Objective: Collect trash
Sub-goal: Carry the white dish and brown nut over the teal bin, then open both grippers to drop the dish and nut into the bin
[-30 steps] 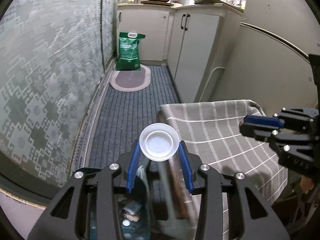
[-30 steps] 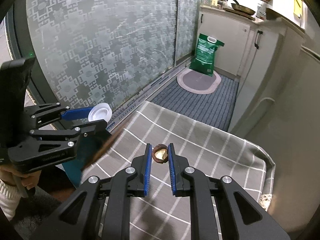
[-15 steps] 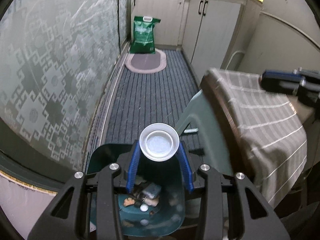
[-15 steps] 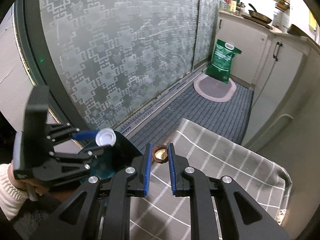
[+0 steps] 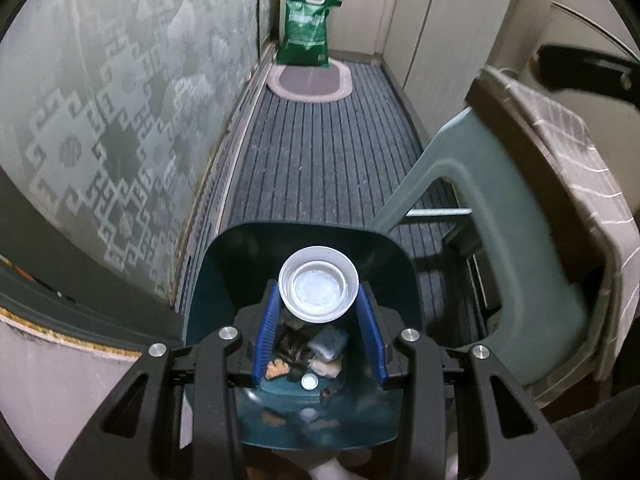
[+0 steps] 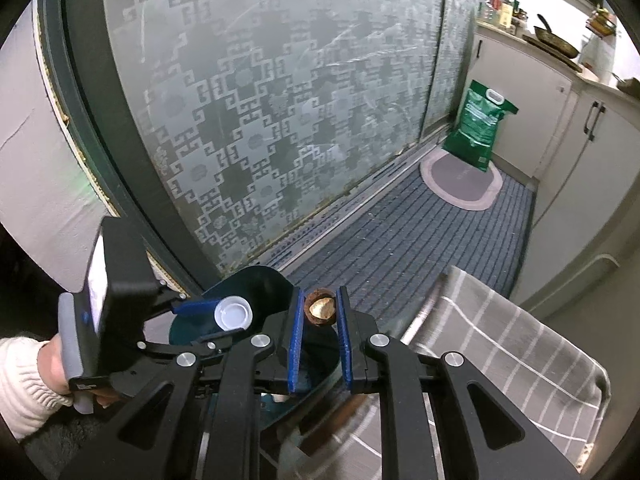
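1. A frosted patterned glass door (image 6: pixel 280 120) runs along one side of the ribbed grey floor mat (image 5: pixel 320 160); at the far end a green sack (image 5: pixel 310 30) stands upright beside an oval rug (image 5: pixel 310 82).
2. A table covered with a grey checked cloth (image 6: pixel 500 344) stands beside a pale green plastic chair (image 5: pixel 500 220), seen from the left wrist camera.
3. The dark teal bin (image 5: pixel 224 280) sits on the floor with its mouth facing up, below both grippers. Inside it lies a heap of scraps: crumpled wrappers, a small white cap and brown bits; most are too small to name.
4. The left gripper (image 5: pixel 319 304), held by a hand (image 6: pixel 52 364) in a cream knitted sleeve, points steeply down over the bin's mouth. Its blue pads are set partly apart and press on either side of a white plastic lid (image 5: pixel 319 290).
5. The white plastic lid is round, with no long axis; its hollow side faces the left wrist camera, tilted up, directly over the bin's opening.
6. The right gripper (image 6: pixel 320 310) has its jaws nearly together, pinching a brown nut shell (image 6: pixel 320 310) at the pad tips.
7. The brown nut shell shows a golden inside turned toward the camera; it hangs over the bin's edge nearest the table.
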Tool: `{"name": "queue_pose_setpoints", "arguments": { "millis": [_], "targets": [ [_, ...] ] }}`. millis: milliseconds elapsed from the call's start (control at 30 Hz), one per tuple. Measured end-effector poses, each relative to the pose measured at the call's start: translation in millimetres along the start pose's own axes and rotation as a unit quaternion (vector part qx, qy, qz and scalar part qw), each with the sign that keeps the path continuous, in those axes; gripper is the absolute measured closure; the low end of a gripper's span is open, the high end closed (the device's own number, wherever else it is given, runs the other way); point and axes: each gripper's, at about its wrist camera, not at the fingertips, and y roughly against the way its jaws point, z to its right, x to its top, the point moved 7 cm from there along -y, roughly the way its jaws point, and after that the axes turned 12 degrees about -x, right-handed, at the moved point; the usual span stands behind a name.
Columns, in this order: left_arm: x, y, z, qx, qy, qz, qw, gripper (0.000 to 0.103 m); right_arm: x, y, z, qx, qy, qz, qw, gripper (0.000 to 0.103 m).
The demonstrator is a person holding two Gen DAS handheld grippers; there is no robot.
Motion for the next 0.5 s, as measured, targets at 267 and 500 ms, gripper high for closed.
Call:
{"name": "queue_pose_setpoints", "arguments": {
  "millis": [267,500],
  "targets": [
    [-18,-9,-13,-0.002,-0.002,-0.027,0.9996,0.055,8,-13,-25,0.012,0.012,-0.01,1.0,0.087],
    [-19,2,-20,0.001,0.0,-0.016,0.9999,0.054,8,-29,-45,0.023,0.022,-0.027,0.999,0.087]
  ]
}}
